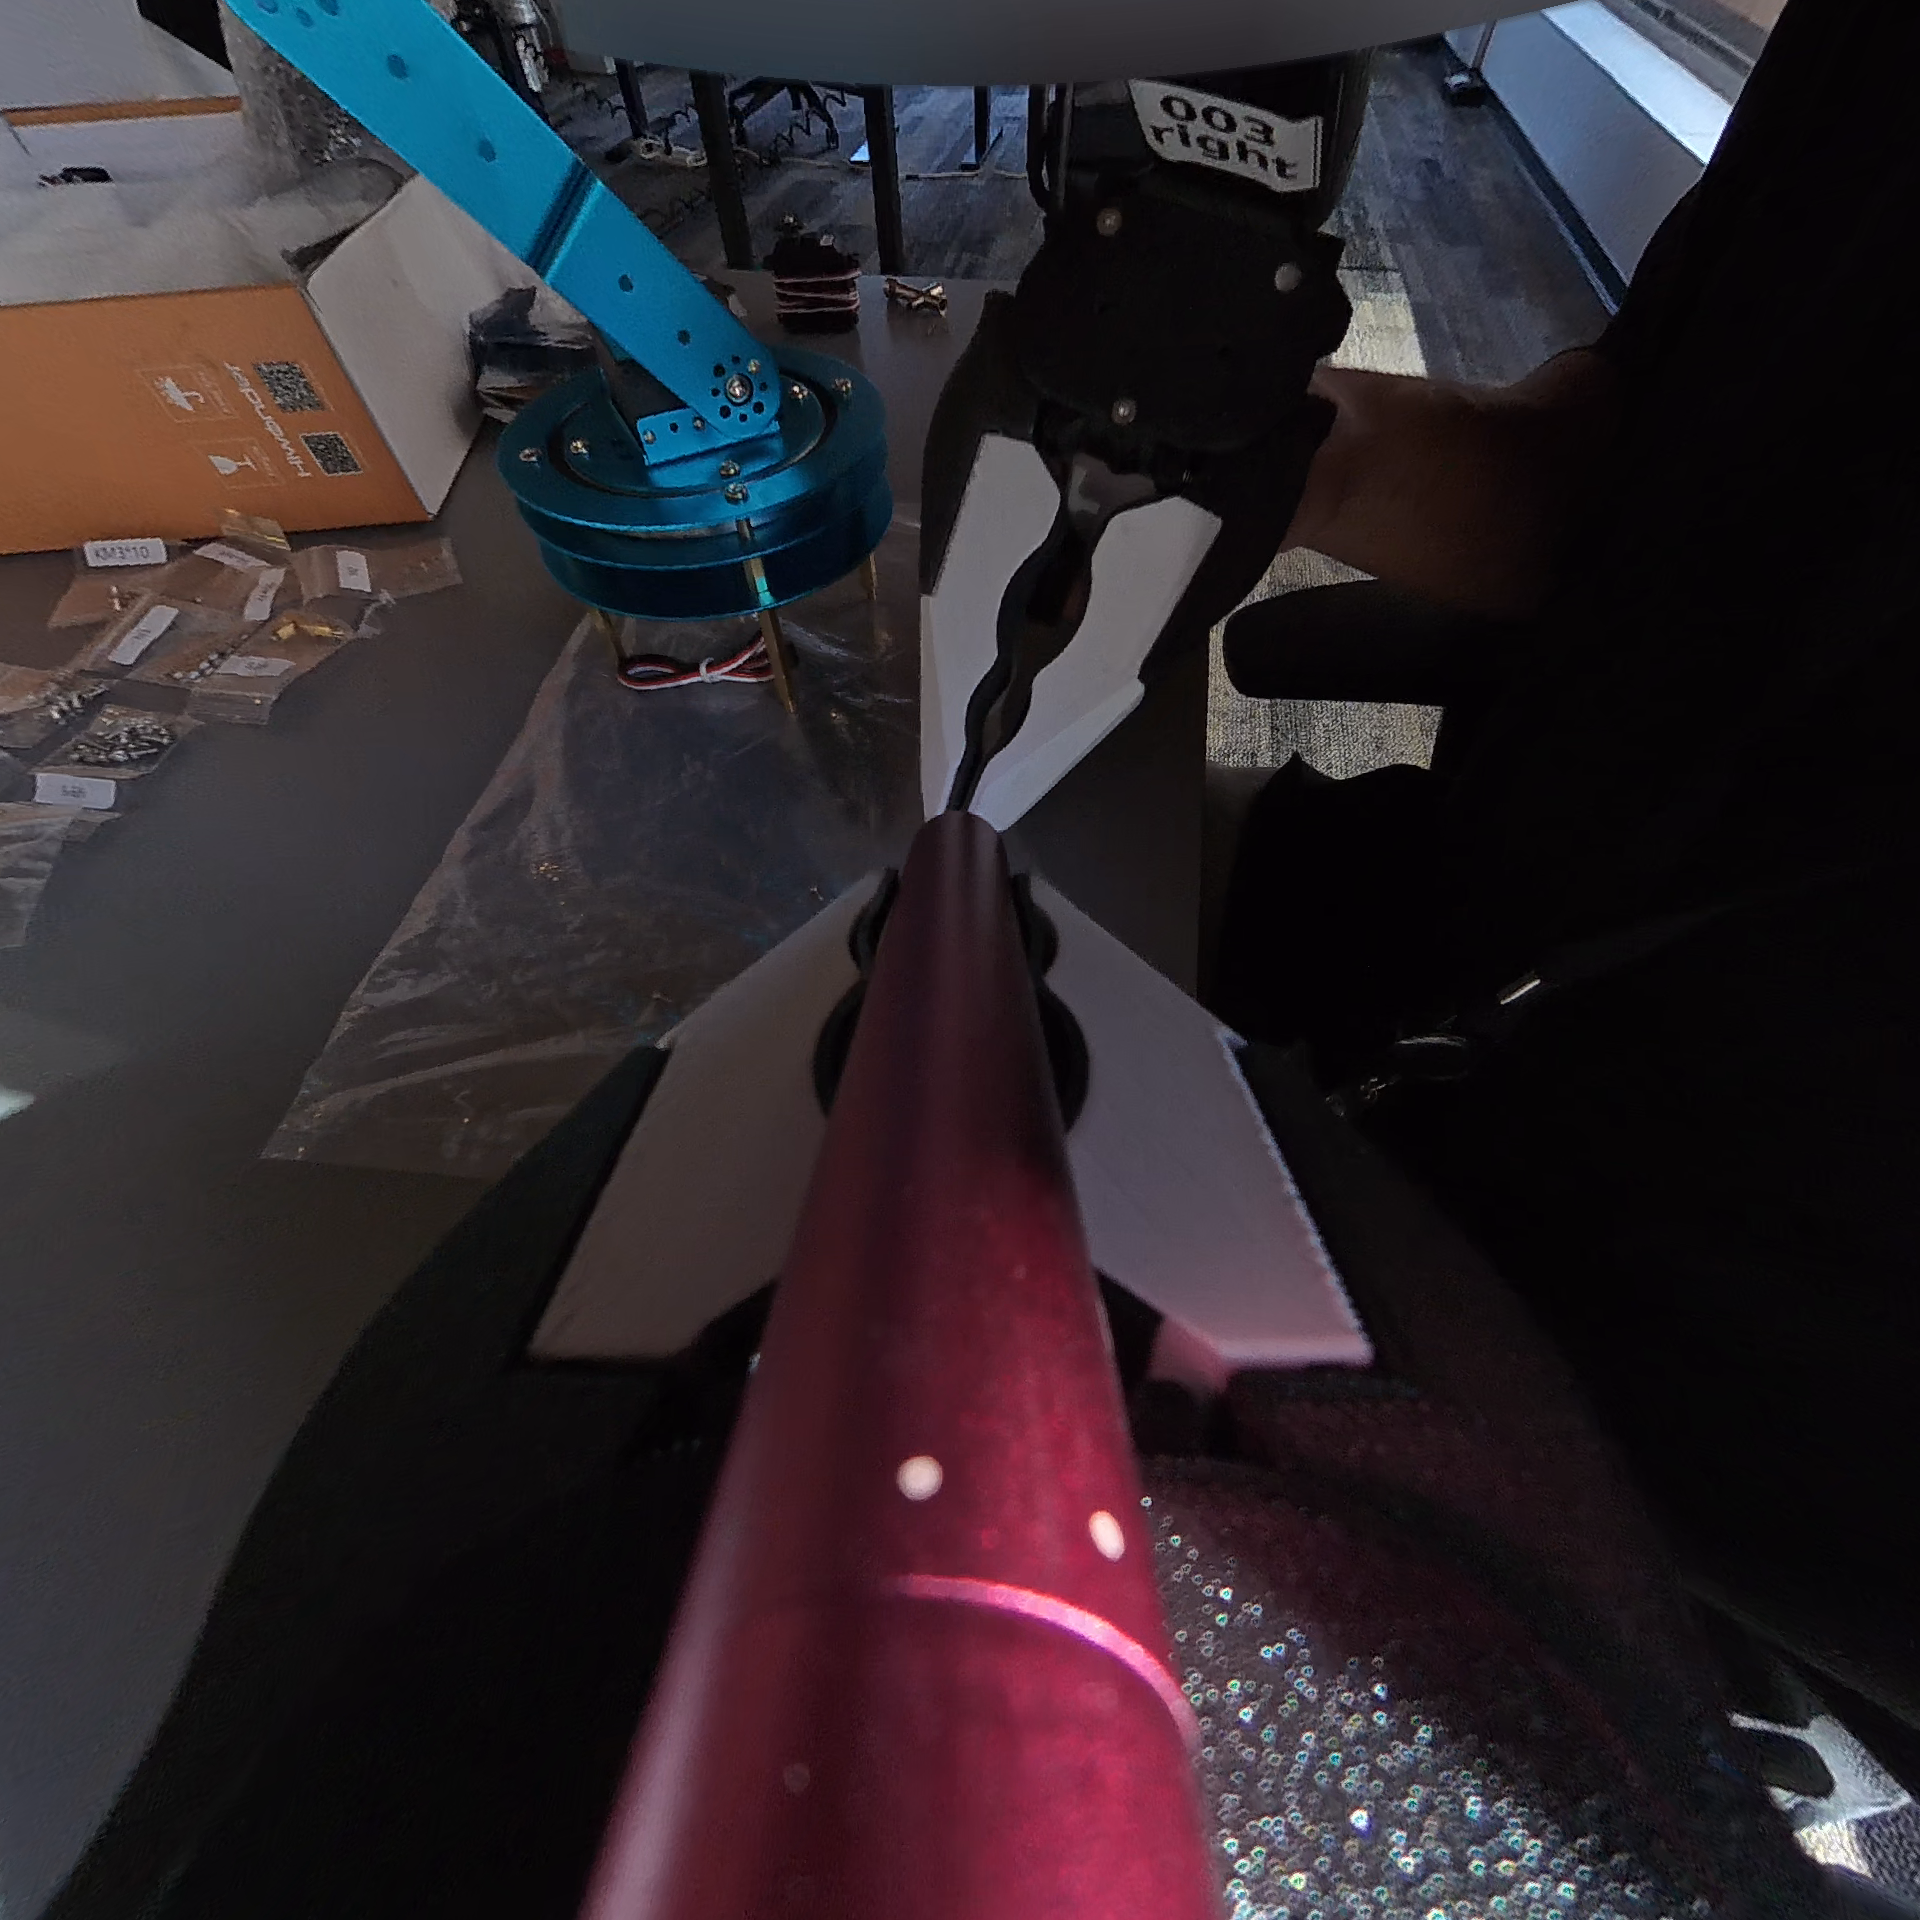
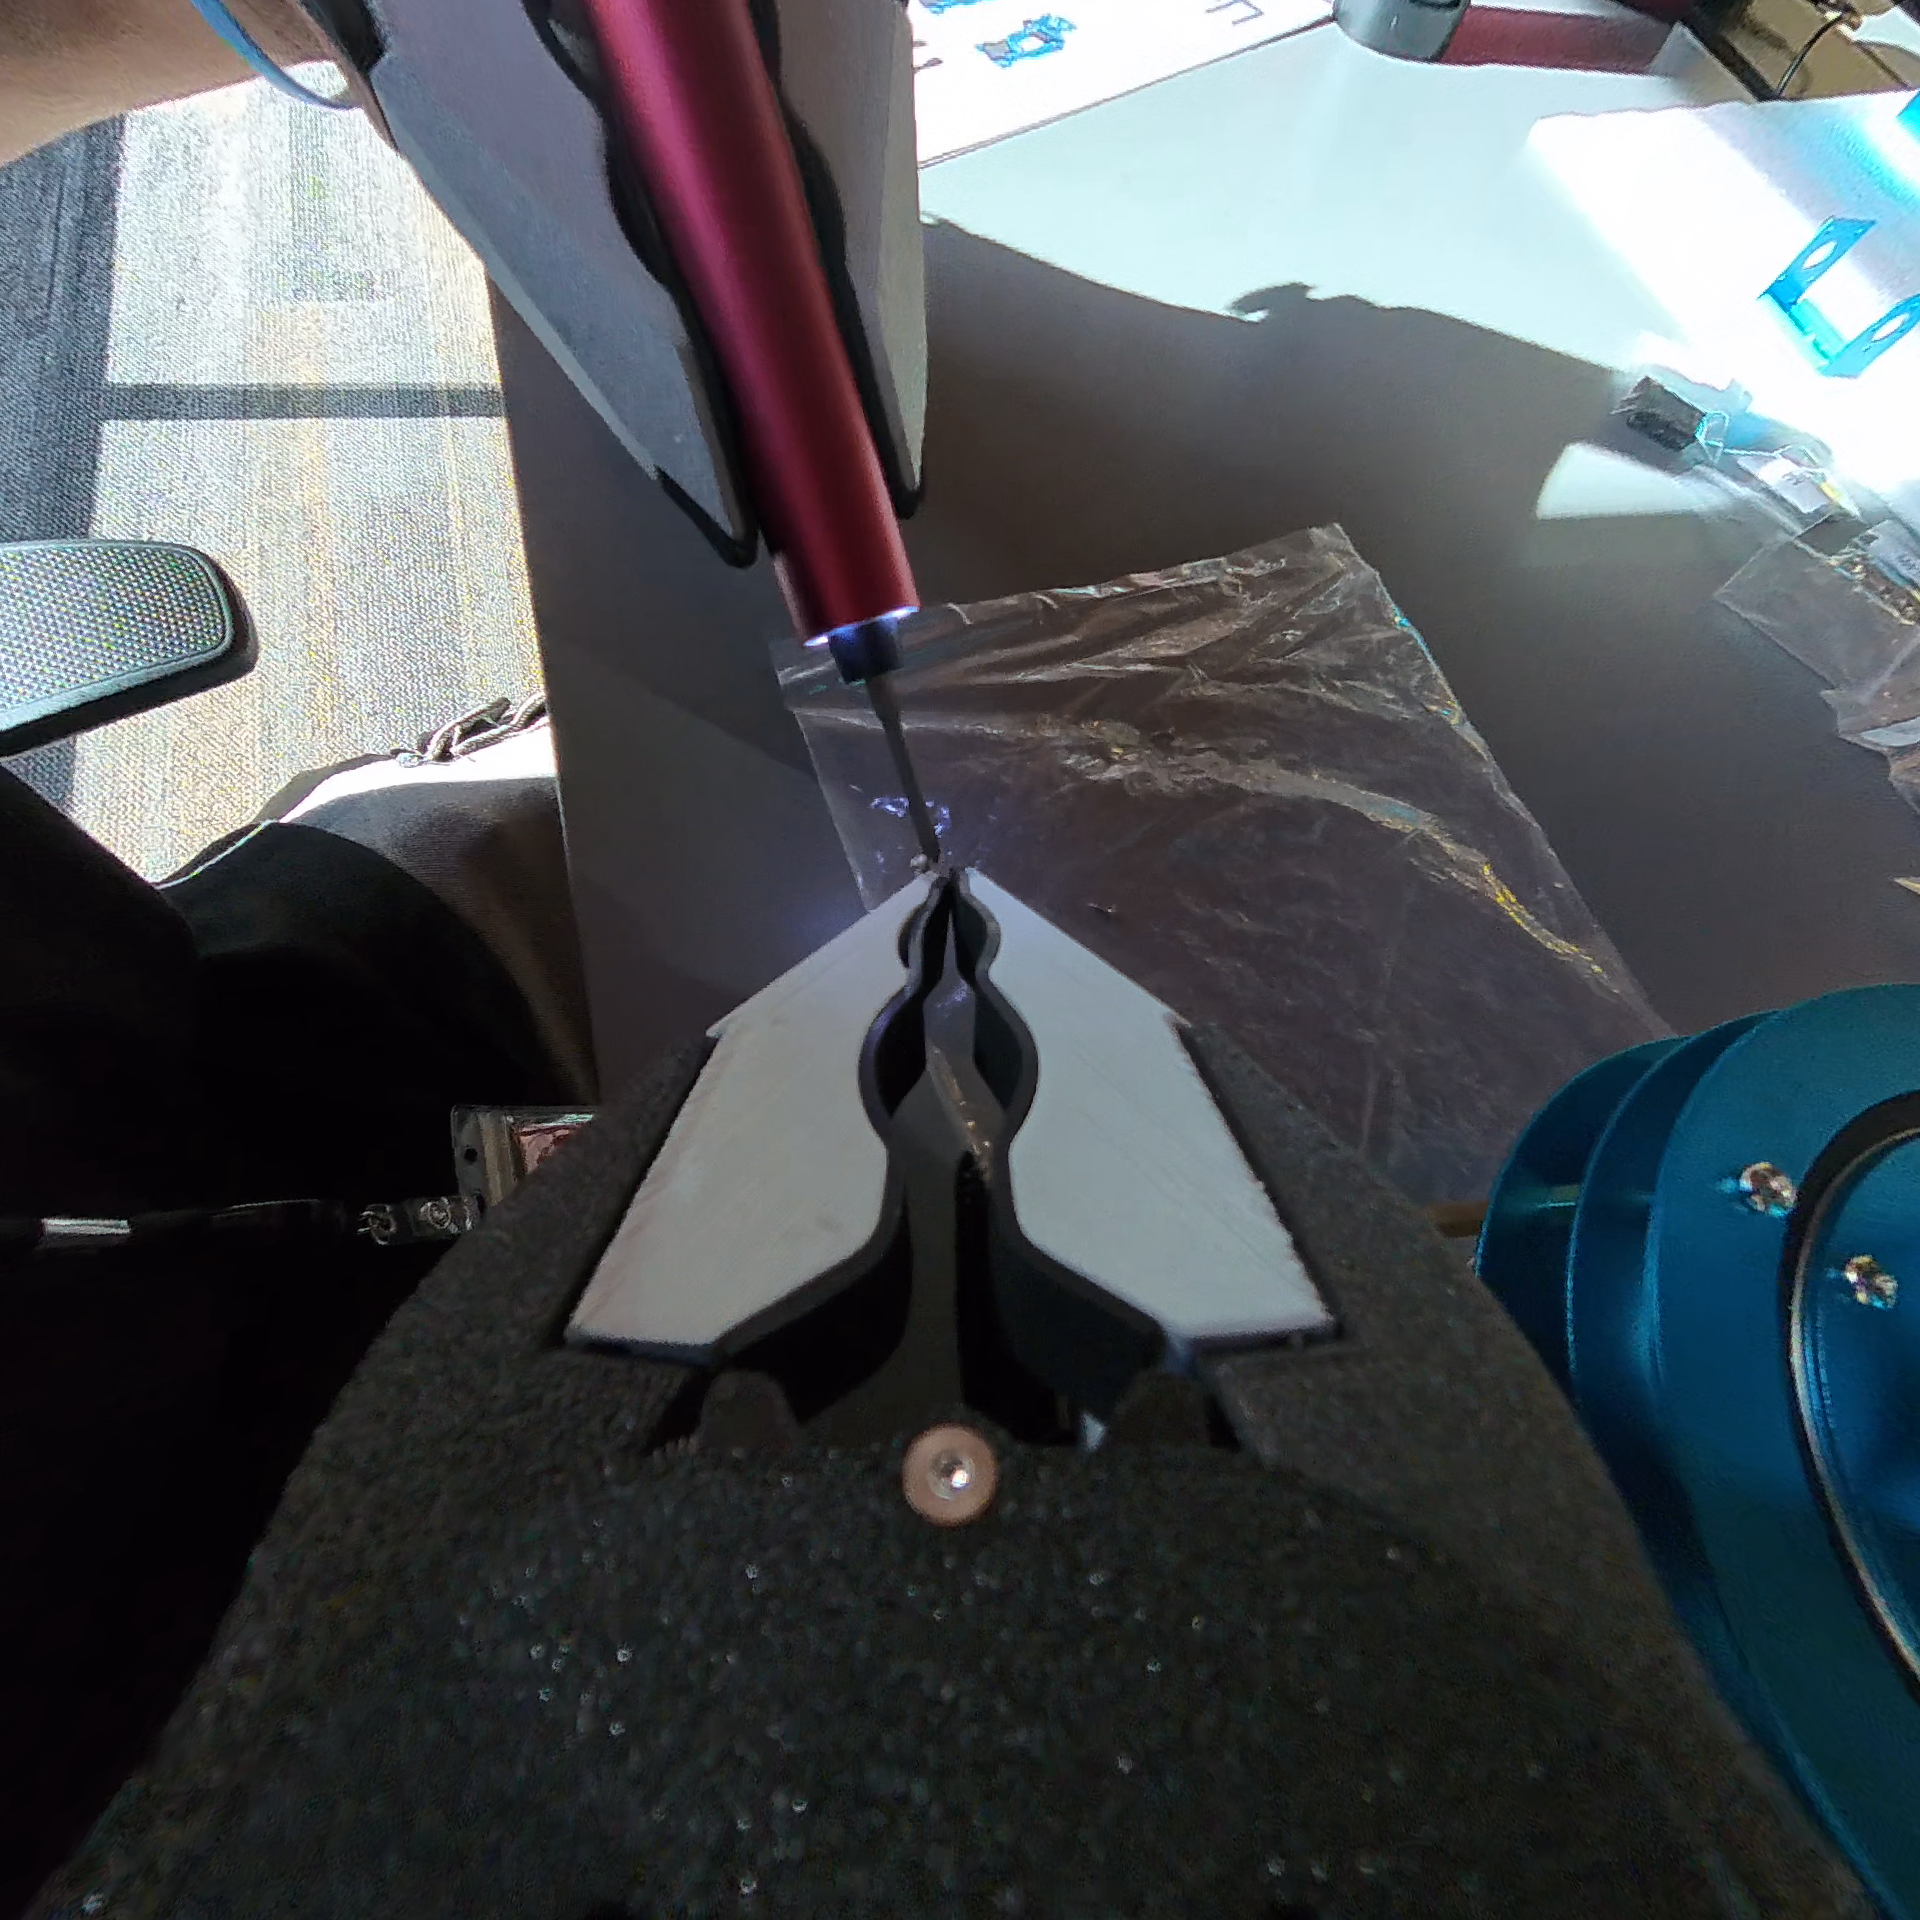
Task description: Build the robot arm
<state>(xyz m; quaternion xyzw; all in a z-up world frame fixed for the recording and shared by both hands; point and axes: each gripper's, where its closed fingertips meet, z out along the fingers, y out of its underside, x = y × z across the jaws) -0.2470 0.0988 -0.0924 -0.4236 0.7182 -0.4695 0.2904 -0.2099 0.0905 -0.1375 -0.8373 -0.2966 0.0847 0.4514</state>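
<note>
Left wrist view: an orange box is seen at the tabletop's far left, then small parts bags, then a blue turntable base with its blue arm. The left gripper is clenched around a red screwdriver, whose long axis runs straight ahead toward the right gripper. That gripper faces back, its jaws pressed together on something too small to name. The screwdriver's bit is met at the right gripper's tips, above a clear plastic bag near the tabletop's near edge.
</note>
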